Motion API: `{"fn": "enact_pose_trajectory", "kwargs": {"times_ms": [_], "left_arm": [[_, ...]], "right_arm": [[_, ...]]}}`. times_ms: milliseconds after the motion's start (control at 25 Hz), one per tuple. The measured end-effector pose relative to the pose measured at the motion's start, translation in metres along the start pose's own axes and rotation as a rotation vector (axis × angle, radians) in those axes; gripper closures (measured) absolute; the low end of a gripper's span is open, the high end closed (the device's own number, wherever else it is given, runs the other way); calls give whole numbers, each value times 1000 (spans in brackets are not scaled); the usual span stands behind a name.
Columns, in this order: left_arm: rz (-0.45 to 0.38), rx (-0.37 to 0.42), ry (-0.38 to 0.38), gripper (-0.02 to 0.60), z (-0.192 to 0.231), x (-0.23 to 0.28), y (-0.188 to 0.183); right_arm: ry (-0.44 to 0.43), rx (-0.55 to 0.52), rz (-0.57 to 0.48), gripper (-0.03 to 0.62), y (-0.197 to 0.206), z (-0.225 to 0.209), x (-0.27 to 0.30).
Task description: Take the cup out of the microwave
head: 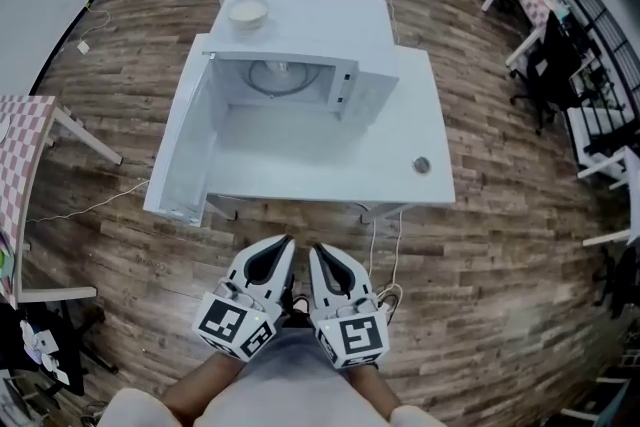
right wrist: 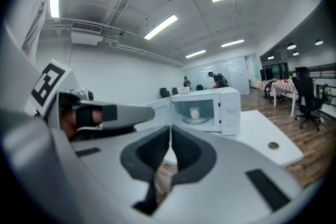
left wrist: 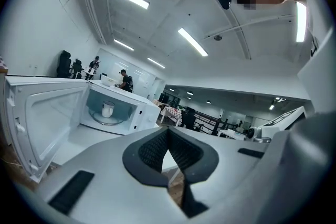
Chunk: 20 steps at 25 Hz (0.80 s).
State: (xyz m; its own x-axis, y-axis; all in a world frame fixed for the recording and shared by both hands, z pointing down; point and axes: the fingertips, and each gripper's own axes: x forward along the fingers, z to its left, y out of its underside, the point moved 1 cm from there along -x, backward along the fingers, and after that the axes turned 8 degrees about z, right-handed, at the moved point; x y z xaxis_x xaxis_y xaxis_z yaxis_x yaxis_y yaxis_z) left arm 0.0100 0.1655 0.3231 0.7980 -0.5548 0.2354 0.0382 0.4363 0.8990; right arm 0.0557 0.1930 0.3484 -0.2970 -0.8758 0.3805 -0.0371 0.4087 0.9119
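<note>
**Matching white shells, marker cubes on the back**

The left gripper (head: 284,243) and right gripper (head: 318,250) look like twins: smooth white shells tapering to a beak, with black teardrop insets on top. Each carries a white cube (head: 232,325) with black square markers. Up close, the pads (left wrist: 149,148) are dark ribbed rubber, and the shell has black rectangular slots (left wrist: 71,191). The person's wearing a light grey garment (head: 290,370).

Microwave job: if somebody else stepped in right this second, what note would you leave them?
Left claw: shut, empty.
Right claw: shut, empty.
Both are short of the table.
Microwave door is open; the cup stands inside on the turntable.
Done: door open.
To do: reach in, grip the cup, bring it out.
</note>
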Motion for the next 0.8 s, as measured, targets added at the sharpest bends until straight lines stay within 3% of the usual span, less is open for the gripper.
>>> {"fn": "enact_pose_trajectory", "kwargs": {"times_ms": [400, 800], "left_arm": [[-2, -25, -23, 568, 55, 39, -28], [-56, -44, -28, 568, 104, 65, -59]], "right_arm": [[-27, -17, 20, 571, -29, -17, 65], [-23, -77, 39, 571, -56, -25, 120]]}}
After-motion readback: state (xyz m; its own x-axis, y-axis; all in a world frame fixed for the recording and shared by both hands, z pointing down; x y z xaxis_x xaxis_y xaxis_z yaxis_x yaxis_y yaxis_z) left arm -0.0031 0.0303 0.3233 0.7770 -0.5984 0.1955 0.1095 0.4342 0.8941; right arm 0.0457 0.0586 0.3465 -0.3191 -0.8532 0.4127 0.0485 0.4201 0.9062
